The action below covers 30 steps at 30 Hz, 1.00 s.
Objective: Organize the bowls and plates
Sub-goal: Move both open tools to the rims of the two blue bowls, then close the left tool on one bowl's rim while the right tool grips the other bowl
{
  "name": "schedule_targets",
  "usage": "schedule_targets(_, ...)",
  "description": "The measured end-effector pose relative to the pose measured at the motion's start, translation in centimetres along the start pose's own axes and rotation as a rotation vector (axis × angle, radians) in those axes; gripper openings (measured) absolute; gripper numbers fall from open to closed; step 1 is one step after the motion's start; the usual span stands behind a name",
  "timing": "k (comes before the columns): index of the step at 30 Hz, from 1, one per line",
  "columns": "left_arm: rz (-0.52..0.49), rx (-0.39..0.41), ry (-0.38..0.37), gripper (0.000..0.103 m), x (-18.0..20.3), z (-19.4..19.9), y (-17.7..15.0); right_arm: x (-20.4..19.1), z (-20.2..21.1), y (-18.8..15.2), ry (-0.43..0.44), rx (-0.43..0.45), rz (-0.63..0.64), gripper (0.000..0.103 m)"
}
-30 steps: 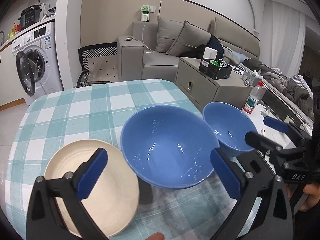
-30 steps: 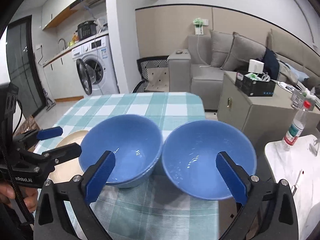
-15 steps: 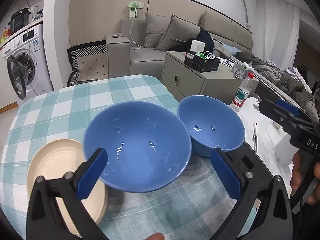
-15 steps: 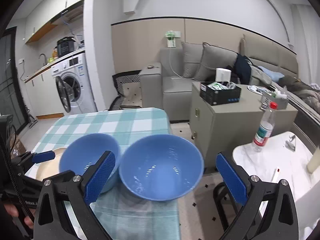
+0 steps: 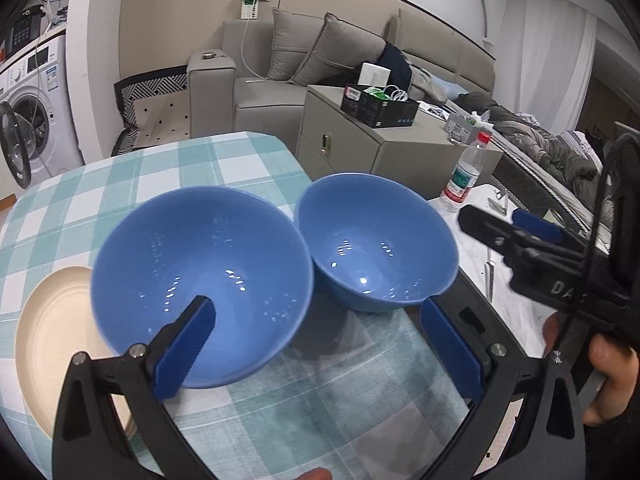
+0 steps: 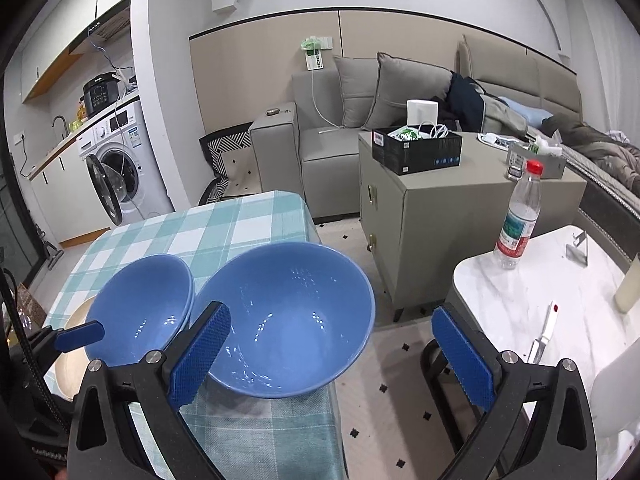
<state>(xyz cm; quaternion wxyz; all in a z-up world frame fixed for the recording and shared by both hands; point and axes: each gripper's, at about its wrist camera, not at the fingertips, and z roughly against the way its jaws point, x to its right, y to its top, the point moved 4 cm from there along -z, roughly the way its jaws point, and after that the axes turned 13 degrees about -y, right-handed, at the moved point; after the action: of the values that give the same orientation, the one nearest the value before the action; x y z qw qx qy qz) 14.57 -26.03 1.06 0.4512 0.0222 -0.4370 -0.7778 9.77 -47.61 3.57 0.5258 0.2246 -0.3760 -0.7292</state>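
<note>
Bowls: one [image 5: 200, 276] near the table's [image 5: 120, 184] right edge, another [image 6: 288, 320] overhanging it beside; plate [image 5: 52, 340] left. Both grippers, left [image 5: 316, 344] and right [image 6: 332, 356], gape empty.

The right gripper [image 6: 326, 356], black-framed with blue textured pads, is standing wide open around the near round blue plastic bowl [image 6: 284, 320], which is sitting at the corner of the teal-and-white checked tablecloth [image 6: 216, 236]. A second blue bowl [image 6: 140, 312] is touching that bowl's left side. Left of the second bowl, the left gripper [image 6: 80, 336] is showing one blue pad over a cream round plate [image 6: 76, 316]. A clear plastic bottle with a red cap [image 6: 518, 216] is standing on a white marble table [image 6: 520, 300], well right of the near bowl.
</note>
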Motion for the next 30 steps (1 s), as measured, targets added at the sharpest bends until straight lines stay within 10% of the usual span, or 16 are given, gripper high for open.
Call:
schedule_targets(22,-0.047,-0.092,-0.079,0.064,3.9,-3.7,-0.1,4.2,-3.2,-1.0,0.022,-0.042,-0.129,0.101)
schedule_targets(30,0.041,-0.097,-0.085,0.063,3.0,-4.6,-0.1,3.9,-5.5,-1.9,0.041,-0.097,-0.146,0.075)
